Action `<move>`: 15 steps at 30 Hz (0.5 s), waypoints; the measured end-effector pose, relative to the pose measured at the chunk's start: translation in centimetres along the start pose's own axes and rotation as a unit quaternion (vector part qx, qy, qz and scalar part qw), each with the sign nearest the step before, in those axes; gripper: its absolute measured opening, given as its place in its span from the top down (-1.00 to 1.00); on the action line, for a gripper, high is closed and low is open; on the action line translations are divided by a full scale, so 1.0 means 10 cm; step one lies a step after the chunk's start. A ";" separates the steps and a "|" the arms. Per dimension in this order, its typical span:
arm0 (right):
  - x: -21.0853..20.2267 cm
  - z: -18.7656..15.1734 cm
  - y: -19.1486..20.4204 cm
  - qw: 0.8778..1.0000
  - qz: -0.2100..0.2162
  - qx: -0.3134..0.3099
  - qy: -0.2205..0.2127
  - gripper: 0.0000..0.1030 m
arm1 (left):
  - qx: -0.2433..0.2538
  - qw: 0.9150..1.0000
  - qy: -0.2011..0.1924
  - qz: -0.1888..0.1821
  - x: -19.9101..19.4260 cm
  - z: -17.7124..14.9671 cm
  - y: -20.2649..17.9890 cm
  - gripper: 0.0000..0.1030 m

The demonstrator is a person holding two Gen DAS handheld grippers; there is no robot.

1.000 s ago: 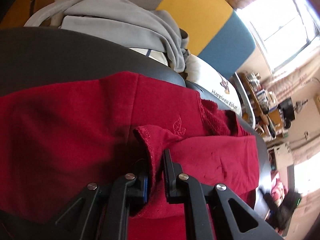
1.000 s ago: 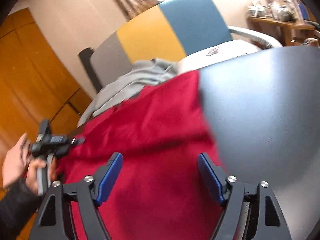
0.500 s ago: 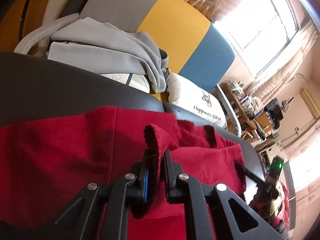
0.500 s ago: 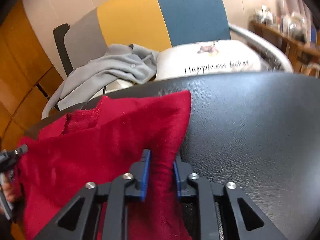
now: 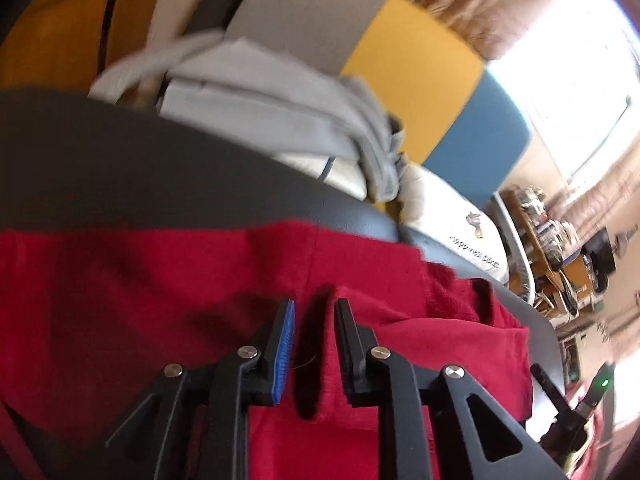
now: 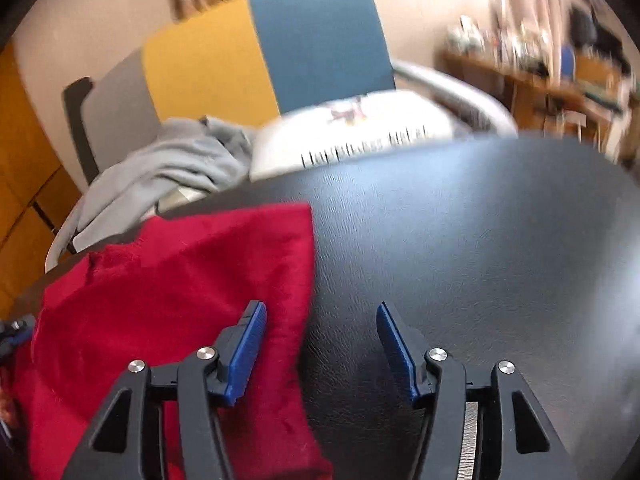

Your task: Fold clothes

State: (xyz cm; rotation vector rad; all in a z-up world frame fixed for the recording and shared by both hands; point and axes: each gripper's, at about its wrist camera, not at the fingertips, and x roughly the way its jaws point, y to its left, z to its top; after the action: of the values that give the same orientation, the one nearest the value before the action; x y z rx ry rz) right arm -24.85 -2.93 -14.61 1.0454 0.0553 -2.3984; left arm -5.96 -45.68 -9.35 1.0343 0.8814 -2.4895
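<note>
A red garment (image 5: 140, 288) lies on the black leather surface (image 5: 120, 176). In the left wrist view my left gripper (image 5: 313, 312) stands over it with its jaws a narrow gap apart; a fold of red cloth sits in the gap, gripped no longer. In the right wrist view the same red garment (image 6: 192, 280) lies at the left on the black surface (image 6: 480, 240). My right gripper (image 6: 320, 316) is wide open and empty, its left finger over the garment's right edge.
Behind the surface stands a grey, yellow and blue chair (image 6: 260, 60) with a grey garment (image 6: 172, 164) and a white printed pillow (image 6: 360, 128) on it. Cluttered wooden shelves (image 6: 560, 76) stand at the right. The other gripper (image 5: 568, 412) shows at the left view's lower right.
My right gripper has let go of the red garment's edge and opened wide. My left gripper's jaws have parted slightly and the raised red fold has dropped lower.
</note>
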 end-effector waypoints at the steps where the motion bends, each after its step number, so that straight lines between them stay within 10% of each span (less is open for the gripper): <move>1: -0.05 0.01 0.13 1.000 0.013 -0.023 -0.006 -0.15 | 0.019 1.000 -0.001 -0.007 -0.01 -0.03 -0.08 0.60; 7: -0.02 -0.07 0.86 0.985 0.101 -0.135 0.025 -0.21 | 0.138 0.990 0.035 0.009 0.26 -0.34 -0.53 0.59; 15: 0.18 -0.41 1.01 0.976 0.093 -0.185 0.072 -0.53 | 0.117 0.993 0.013 -0.033 0.20 -0.66 -0.25 0.60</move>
State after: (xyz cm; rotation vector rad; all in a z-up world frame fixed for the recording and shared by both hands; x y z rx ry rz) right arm -18.28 -11.49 -17.11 0.9960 0.4199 -2.0391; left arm -5.03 -39.58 -13.38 1.1280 0.6528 -2.6902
